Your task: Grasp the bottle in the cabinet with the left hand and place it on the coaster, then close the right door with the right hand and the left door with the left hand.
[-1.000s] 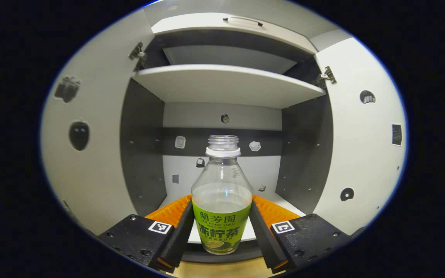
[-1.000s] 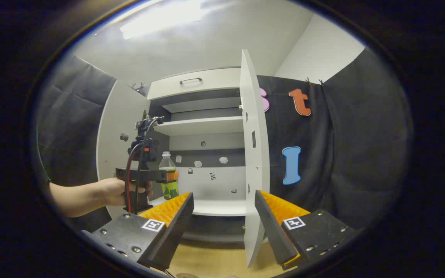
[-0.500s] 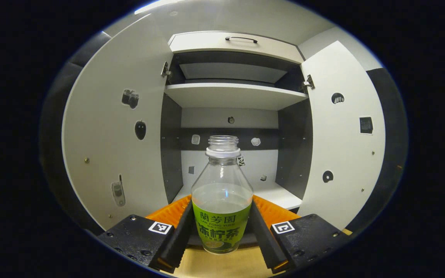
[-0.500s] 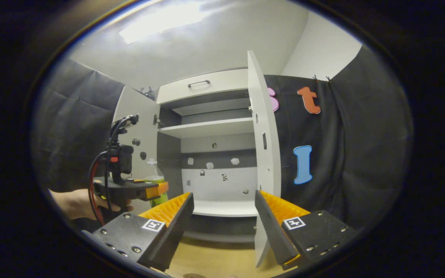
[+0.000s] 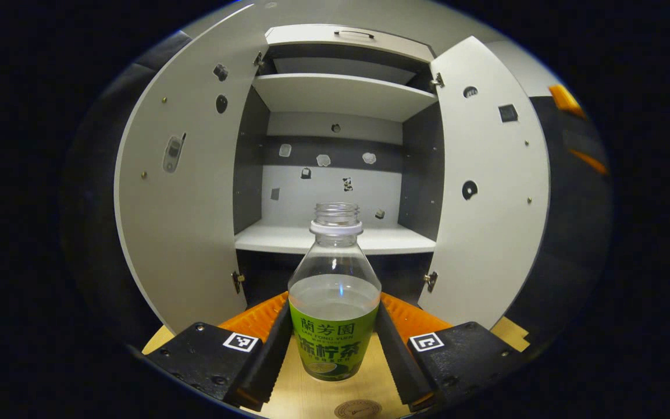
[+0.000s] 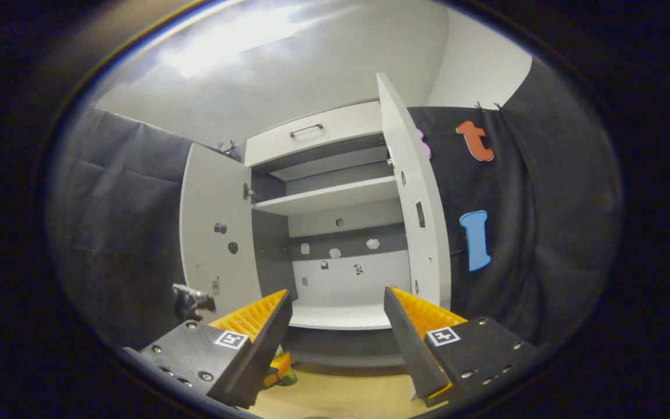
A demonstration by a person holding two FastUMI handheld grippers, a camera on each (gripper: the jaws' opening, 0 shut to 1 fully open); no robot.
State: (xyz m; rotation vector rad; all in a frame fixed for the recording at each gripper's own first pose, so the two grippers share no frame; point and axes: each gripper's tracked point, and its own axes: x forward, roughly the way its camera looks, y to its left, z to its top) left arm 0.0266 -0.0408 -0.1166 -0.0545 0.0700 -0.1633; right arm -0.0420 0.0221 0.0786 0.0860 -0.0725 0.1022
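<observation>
A clear uncapped bottle (image 5: 335, 302) with a green label and some liquid stands upright between the fingers of my left gripper (image 5: 334, 343), which is shut on it. It is outside the cabinet, over the wooden table (image 5: 312, 401). A round coaster (image 5: 358, 409) lies on the table just in front of and below the bottle. The left door (image 5: 178, 192) and the right door (image 5: 486, 192) both stand open. In the right gripper view my right gripper (image 6: 338, 326) is open and holds nothing, facing the right door (image 6: 416, 203). Part of the bottle (image 6: 286, 378) peeks out low behind its left finger.
The white cabinet has a lower shelf (image 5: 335, 238), an upper shelf (image 5: 341, 96) and a drawer with a handle (image 6: 306, 129) on top. Small stickers dot its back wall and doors. Black cloth hangs on both sides of the cabinet.
My left gripper has pulled the bottle out of the cabinet and lowered it toward the table, bringing the coaster into view. The right gripper has stayed open and shifted only slightly.
</observation>
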